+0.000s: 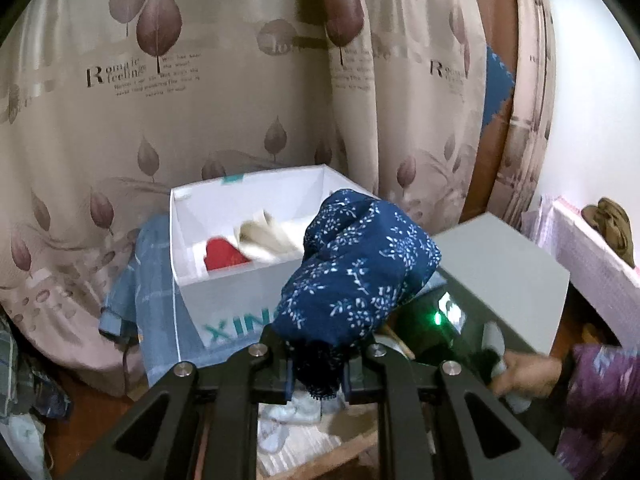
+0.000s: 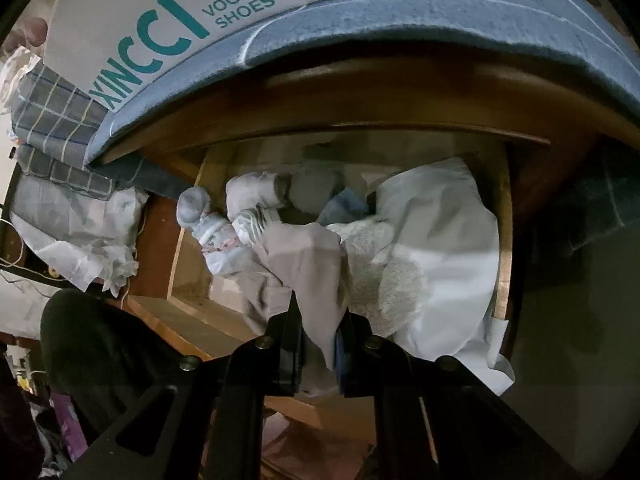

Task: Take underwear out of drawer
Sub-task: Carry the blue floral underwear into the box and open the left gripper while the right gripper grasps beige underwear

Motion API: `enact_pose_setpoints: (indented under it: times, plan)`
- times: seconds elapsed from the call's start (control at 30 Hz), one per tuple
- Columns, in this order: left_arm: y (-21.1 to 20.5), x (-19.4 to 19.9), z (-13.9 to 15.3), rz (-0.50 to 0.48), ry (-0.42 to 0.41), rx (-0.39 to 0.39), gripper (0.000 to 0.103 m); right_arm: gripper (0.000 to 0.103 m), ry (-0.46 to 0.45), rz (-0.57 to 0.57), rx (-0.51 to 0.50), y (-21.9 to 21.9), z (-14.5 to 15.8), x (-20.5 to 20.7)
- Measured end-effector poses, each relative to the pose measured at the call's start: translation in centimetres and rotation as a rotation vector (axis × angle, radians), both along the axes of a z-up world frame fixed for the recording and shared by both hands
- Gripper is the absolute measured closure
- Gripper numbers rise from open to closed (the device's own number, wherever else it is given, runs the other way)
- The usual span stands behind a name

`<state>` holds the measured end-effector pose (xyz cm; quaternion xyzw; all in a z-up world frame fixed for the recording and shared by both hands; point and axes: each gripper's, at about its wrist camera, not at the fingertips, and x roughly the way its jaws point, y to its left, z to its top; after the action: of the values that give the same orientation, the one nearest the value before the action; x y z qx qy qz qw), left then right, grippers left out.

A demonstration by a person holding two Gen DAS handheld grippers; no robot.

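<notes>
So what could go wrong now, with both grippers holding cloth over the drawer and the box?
1. The right gripper pinches only a thin edge of the grey cloth, so it may slip out during lifting.
2. That cloth lies tangled with the white clothes and rolled socks in the drawer; they could be dragged out too.
3. The blue cloth in the left gripper hangs beside the box and may snag its rim.

1. The left hand-held gripper [image 1: 316, 364] is clamped on blue floral underwear [image 1: 356, 264].
2. Behind it, an open white box [image 1: 224, 292] holds red cloth [image 1: 222, 254] and cream cloth [image 1: 268, 238].
3. A leaf-print curtain [image 1: 168, 92] hangs behind.
</notes>
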<state>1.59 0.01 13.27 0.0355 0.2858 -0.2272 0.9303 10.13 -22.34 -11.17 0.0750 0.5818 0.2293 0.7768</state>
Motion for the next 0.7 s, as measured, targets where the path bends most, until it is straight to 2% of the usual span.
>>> enact_pose_setpoints:
  times: [0.13, 0.27, 0.43, 0.7]
  plan:
    - [-1.2, 3.4, 2.2, -0.001, -0.008, 0.015, 0.087, 0.092, 0.001, -0.008, 0.007, -0.2, -0.2, 0.1]
    - [-3.9, 9.1, 3.1, -0.001, 0.038, 0.045, 0.087, 0.092, 0.002, -0.002, -0.009, 0.0, -0.6, 0.1]
    - [-8.3, 16.1, 2.2, -0.024, 0.138, 0.079, 0.087, 0.092, 0.0, 0.003, -0.008, 0.0, -0.5, 0.1]
    - [-13.6, 21.2, -0.9, -0.033, 0.211, 0.205, 0.084, 0.092, 0.012, -0.009, 0.009, -0.4, -1.0, 0.3]
